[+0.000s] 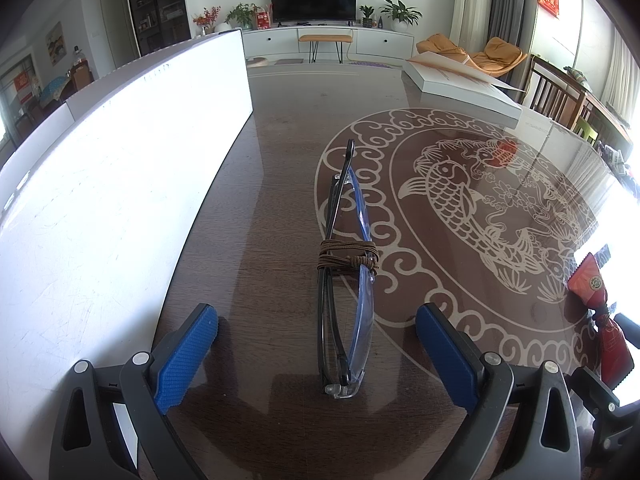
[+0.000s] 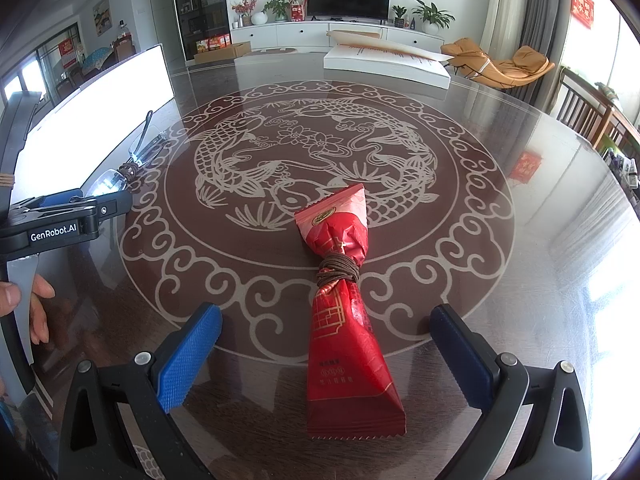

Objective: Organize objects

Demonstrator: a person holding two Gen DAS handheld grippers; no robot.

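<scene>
Folded black-framed glasses with a brown cord wound round their middle lie on the dark table, stretching away from me. My left gripper is open, its blue pads on either side of the near end of the glasses without touching. A red snack packet, pinched at the waist by a brown cord, lies lengthwise on the table. My right gripper is open astride its near half. The right wrist view also shows the glasses and the left gripper's body at far left.
A tall white board stands along the left of the glasses. A flat white box lies at the table's far side. A person's hand shows at the left edge. The glossy table bears a fish pattern; chairs stand to the right.
</scene>
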